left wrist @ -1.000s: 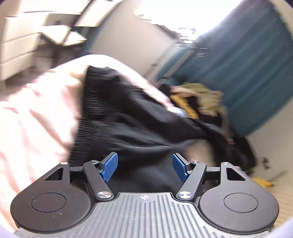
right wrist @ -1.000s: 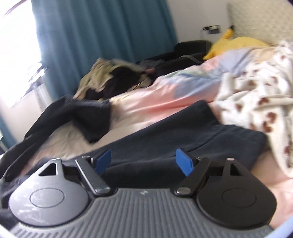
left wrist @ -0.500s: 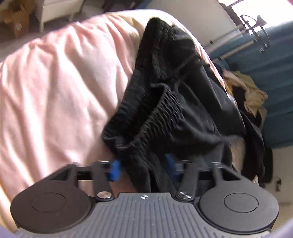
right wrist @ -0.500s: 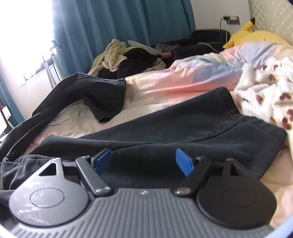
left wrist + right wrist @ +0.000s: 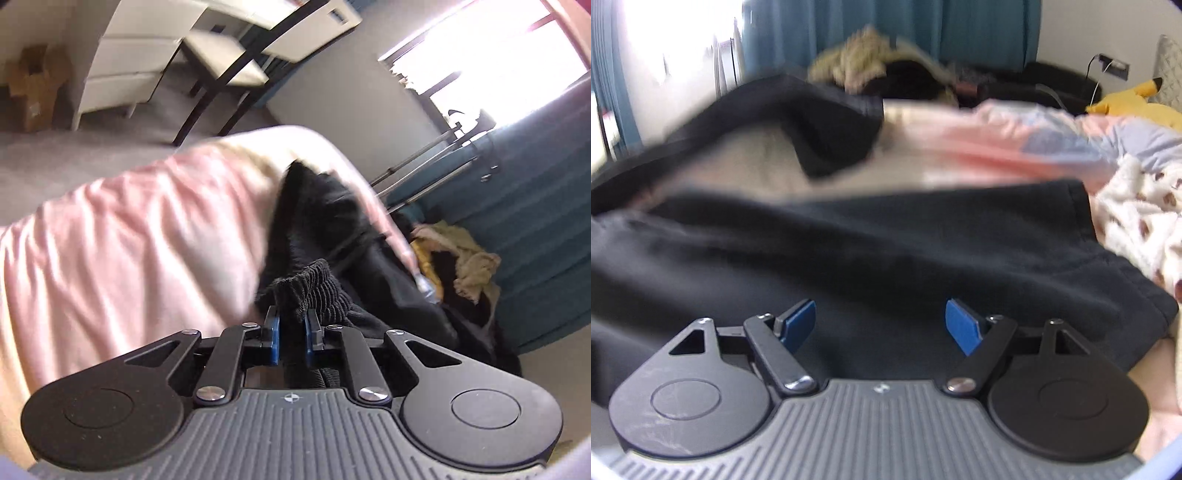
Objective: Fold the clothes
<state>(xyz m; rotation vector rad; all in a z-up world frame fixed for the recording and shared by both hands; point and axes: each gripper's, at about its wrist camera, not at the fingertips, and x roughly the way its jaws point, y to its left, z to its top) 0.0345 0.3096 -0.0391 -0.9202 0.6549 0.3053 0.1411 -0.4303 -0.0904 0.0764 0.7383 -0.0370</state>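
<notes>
Left claw (image 5: 291, 334) is clamped on the black shorts' (image 5: 314, 291) ribbed waistband; beyond it the fabric blurs. Right claw (image 5: 881, 328), spread apart, hovers over them.

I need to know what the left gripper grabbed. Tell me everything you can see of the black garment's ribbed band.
The ribbed band is black, gathered elastic-looking knit, bunched into a ridged hump. The left gripper is shut on it, blue pads pressing both sides. It stands up just past the fingertips, lifted off the pink bedcover, and runs on into the smoother black garment behind. Beyond that the view is blurred.
</notes>
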